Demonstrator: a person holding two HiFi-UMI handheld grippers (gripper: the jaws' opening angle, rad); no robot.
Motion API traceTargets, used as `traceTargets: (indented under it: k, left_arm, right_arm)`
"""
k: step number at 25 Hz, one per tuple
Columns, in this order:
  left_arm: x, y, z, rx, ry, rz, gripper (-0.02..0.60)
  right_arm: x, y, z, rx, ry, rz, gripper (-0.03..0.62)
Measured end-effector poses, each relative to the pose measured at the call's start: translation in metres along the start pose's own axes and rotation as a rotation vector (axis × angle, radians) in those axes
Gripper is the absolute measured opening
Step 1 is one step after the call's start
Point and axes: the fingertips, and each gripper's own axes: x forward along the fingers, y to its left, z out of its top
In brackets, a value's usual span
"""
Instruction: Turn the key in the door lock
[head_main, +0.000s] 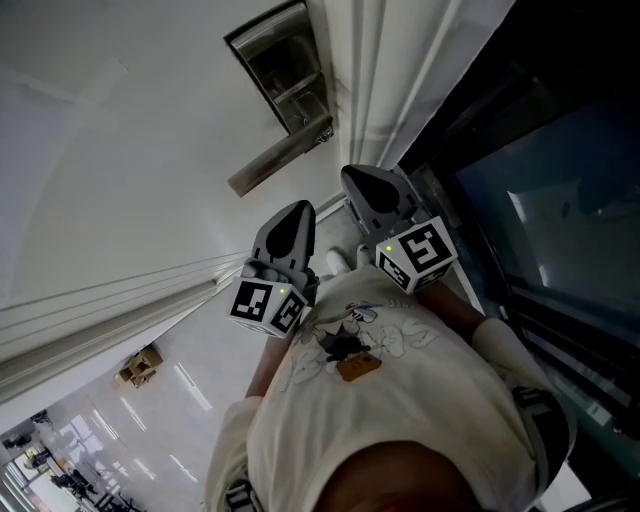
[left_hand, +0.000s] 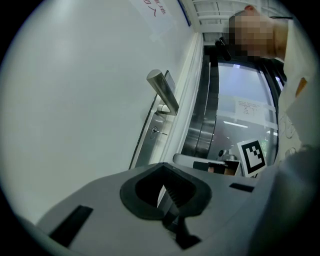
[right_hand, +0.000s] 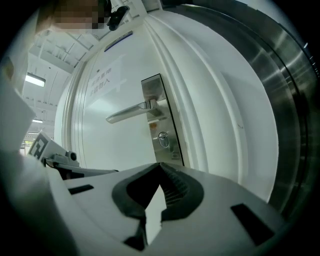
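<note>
White door (right_hand: 115, 150) fills your front, with open air before it. Your key (left_hand: 156, 132) juts from the steel plate (right_hand: 161, 120) below the lever handle (right_hand: 132, 112), by the door's edge. Left tool (left_hand: 164, 190) and right tool (right_hand: 156, 192) are both pressed together, empty.

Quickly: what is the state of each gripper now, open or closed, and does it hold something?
Left gripper: closed, holding nothing.
Right gripper: closed, holding nothing.
</note>
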Motion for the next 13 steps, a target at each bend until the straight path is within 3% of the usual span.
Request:
traceTargets:
  k: [13]
  left_arm:
    - [0.0042, 0.0001, -0.0007, -0.005, -0.002, -0.006, 0.005]
  right_arm:
    - [-0.0012, -0.0045, -0.003, 0.014, 0.005, -0.021, 0.006]
